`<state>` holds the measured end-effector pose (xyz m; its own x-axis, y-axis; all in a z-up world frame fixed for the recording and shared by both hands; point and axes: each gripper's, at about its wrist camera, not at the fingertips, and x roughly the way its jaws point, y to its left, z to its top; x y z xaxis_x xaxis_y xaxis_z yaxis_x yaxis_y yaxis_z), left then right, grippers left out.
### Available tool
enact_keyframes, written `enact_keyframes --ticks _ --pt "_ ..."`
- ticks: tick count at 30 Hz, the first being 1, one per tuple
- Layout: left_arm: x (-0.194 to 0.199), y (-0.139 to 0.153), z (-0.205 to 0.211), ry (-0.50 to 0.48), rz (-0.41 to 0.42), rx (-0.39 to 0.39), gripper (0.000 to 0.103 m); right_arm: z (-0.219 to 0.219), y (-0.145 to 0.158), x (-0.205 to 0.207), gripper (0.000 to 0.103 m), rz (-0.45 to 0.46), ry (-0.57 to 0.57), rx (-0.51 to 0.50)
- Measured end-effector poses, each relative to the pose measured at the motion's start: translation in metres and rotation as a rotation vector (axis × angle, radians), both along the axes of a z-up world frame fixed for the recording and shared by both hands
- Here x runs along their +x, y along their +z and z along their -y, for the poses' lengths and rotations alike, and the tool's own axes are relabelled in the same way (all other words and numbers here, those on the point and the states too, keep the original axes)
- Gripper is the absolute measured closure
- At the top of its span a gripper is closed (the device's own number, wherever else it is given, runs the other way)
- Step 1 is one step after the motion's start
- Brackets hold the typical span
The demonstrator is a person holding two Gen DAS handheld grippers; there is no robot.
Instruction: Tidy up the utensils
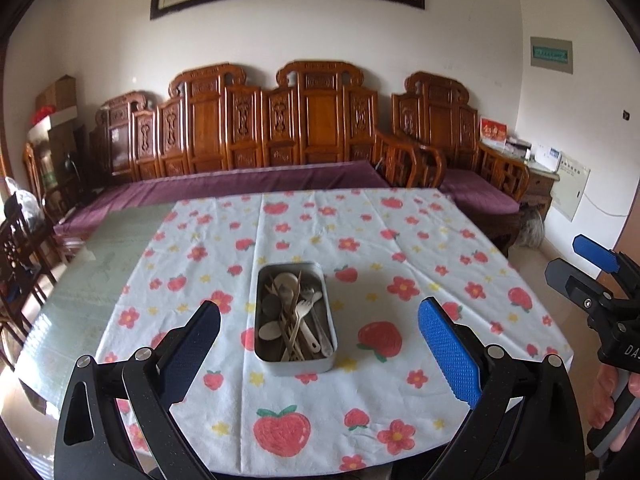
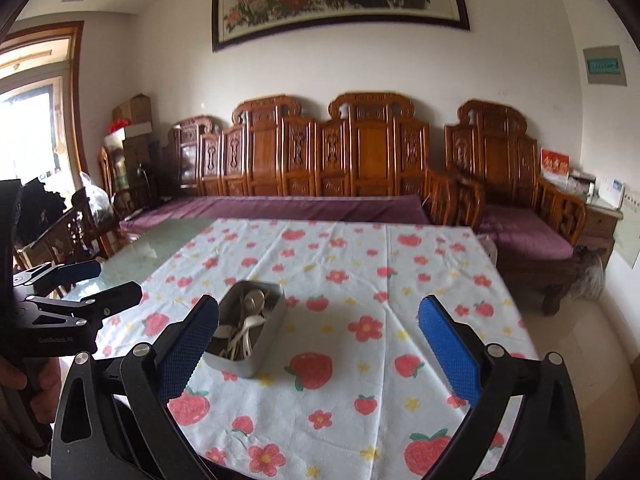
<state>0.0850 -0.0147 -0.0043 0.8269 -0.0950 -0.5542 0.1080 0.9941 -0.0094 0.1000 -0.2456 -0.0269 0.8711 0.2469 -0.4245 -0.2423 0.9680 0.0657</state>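
Utensils [image 1: 295, 314] lie jumbled in a tin [image 1: 295, 362] at table centre, twelve o'clock from my left gripper [image 1: 320, 344]. Both grippers, right [image 2: 318, 344] too, are spread, empty. Pale spoons and forks look light, stiff, slippery; I'd pinch a handle.
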Motion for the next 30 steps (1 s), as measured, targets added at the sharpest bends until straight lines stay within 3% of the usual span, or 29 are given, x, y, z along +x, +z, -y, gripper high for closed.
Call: enact_keyframes --ticks 11,30 --pt "-0.035 0.039 0.001 0.014 0.102 -0.023 0.007 0.002 0.032 -0.033 0.002 0.072 0.001 0.022" --pt "-0.038 0.036 -0.001 0.024 0.106 -0.026 0.007 0.005 0.034 -0.035 0.002 0.071 -0.007 0.024"
